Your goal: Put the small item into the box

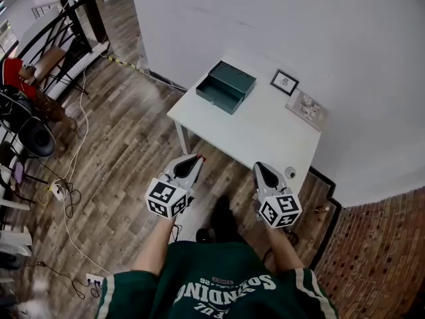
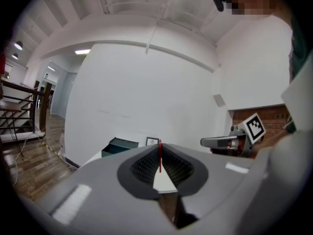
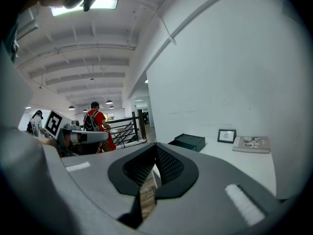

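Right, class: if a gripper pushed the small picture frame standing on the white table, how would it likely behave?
The picture frame stands upright and looks thin, so it would probably tip rather than slide. It looks small beside the green box, so it is likely light. Any glass front would be fragile, but none shows.

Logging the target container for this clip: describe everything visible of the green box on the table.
The box is dark green, rectangular, possibly metal. It lies open, its interior facing up and looking empty. It rests flat on the far left corner of the white table, by the wall, apart from the framed picture. Nothing else touches it.
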`<state>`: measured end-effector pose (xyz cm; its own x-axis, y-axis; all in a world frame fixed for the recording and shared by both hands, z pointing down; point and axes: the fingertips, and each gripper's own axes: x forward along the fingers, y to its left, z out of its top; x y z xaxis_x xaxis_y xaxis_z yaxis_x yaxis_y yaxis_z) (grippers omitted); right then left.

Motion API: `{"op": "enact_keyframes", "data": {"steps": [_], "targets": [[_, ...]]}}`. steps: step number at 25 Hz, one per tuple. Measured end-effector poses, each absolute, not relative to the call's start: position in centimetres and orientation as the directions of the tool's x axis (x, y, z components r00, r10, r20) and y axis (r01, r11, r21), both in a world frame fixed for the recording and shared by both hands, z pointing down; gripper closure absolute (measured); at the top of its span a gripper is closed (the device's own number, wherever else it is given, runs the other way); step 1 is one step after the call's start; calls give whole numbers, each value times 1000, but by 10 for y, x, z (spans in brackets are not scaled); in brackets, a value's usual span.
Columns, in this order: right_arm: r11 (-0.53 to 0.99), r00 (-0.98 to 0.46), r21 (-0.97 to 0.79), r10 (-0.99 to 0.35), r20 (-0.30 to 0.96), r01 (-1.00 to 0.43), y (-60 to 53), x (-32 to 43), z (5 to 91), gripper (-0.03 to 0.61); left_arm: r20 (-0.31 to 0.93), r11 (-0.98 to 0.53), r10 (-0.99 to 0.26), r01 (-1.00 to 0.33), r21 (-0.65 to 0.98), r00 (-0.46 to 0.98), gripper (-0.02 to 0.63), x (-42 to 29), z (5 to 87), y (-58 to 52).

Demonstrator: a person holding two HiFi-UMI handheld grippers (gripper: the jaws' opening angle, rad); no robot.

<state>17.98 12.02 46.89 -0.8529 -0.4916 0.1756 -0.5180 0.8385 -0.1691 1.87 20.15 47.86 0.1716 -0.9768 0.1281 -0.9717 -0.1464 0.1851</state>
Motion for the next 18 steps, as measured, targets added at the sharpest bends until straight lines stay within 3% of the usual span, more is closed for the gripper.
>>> {"op": "enact_keyframes", "data": {"steps": [18], "targets": [[887, -902, -181, -399, 164, -425, -58, 83, 464, 577, 144, -87, -983, -981, 171, 112, 549, -51, 468, 36]]}}
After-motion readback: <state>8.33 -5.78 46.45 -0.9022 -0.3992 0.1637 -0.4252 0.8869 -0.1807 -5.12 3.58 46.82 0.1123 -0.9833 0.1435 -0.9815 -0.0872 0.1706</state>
